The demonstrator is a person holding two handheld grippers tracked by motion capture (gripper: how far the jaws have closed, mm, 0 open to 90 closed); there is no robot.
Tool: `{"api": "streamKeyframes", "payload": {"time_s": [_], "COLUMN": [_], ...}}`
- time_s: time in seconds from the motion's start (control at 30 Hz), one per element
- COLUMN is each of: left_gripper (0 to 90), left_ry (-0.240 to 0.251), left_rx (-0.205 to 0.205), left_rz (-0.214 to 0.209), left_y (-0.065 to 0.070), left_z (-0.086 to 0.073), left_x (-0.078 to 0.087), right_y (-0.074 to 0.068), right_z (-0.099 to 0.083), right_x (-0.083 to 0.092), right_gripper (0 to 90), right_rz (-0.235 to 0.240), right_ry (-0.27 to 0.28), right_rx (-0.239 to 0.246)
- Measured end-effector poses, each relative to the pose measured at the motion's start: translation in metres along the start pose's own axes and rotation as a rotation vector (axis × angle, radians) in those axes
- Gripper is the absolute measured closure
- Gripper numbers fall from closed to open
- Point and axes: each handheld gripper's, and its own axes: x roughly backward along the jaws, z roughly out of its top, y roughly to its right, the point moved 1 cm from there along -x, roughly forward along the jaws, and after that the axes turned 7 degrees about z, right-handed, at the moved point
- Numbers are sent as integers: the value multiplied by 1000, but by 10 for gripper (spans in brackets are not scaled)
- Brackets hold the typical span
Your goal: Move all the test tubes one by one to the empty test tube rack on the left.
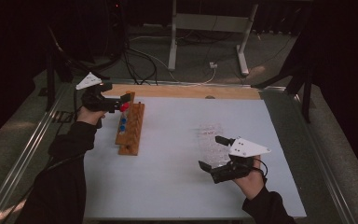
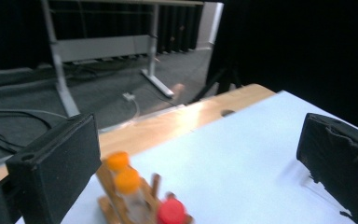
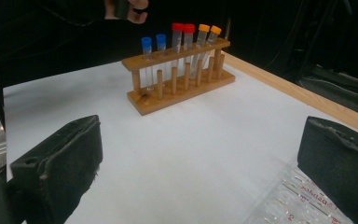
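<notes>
I had two claws over the table (image 1: 182, 186). Nearest me, my right claw (image 1: 213, 154) hung low with its jaws wide apart and nothing between them. Just beside it lay one clear plastic tray (image 3: 291, 207), ribbed and marked in red along its edge; I could not tell whether anything lay in it.

Farther off, toward the left, stood one wooden rack (image 3: 179, 70) with a single row of holes. It held six capped tubes, all upright: two with blue caps (image 3: 146, 42) at the end nearer me, two with red caps (image 3: 178, 27) in the middle, and two with orange caps (image 3: 204, 28) at the far end. The tubes looked clear and I could see nothing inside them.

My left claw (image 1: 127, 101) hovered just above the rack's far end, over the red and orange caps. Its jaws stood fully apart, gripping nothing, the tubes below them and untouched.

Beyond that ran the table's bare wooden edge (image 1: 182, 91).
</notes>
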Motion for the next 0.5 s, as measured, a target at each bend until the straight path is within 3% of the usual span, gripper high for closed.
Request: {"api": "streamKeyframes", "payload": {"time_s": [0.27, 0.5], "left_gripper": [5, 5], "left_ry": [26, 23], "left_rx": [-5, -9], "left_rz": [-43, -91], "left_y": [14, 25], "left_z": [-13, -38], "left_x": [36, 66], "right_y": [-2, -2], "right_z": [1, 2], "right_x": [0, 1], "right_gripper": [2, 2], "right_rz": [4, 2], "right_ry": [-2, 0], "right_rx": [5, 7]}}
